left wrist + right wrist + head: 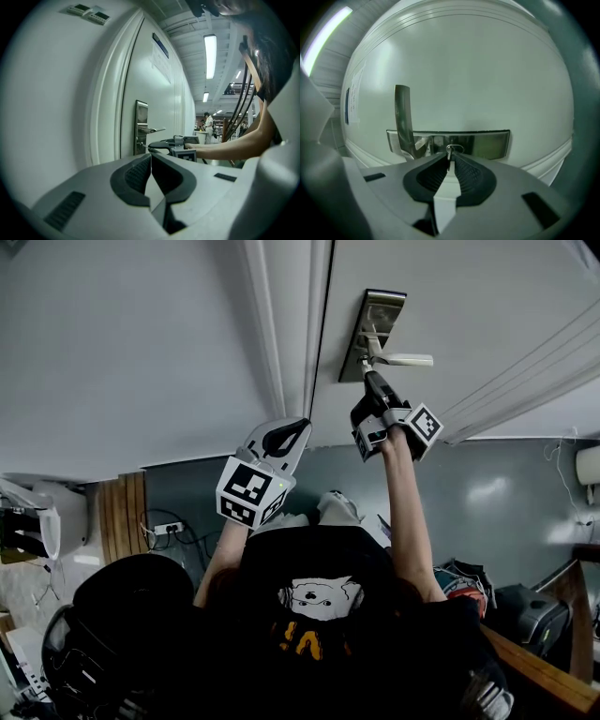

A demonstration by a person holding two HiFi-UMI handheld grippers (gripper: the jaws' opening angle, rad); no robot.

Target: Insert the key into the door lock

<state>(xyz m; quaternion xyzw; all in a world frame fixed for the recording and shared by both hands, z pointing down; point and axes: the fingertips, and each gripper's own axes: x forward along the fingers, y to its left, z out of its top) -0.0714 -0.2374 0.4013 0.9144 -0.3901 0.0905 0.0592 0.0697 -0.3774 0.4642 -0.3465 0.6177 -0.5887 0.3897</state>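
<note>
A steel lock plate (377,329) with a lever handle (405,359) is on the pale door (487,306). My right gripper (367,374) reaches up to the plate just below the handle. In the right gripper view its jaws are shut on a small metal key (450,153), whose ring shows at the fingertips right against the lock plate (483,143); the key's blade is hidden. The handle (403,119) stands to the left. My left gripper (302,425) hangs lower, beside the door frame, shut with nothing in it. It looks along the door at the plate (141,125) and the right gripper (169,143).
A white door frame (286,334) runs left of the lock, with plain wall (122,352) beyond. A paper notice (160,45) is high on the door. A power strip (169,527), bags and a wooden bench (544,667) lie on the floor behind. A person stands far off (208,125).
</note>
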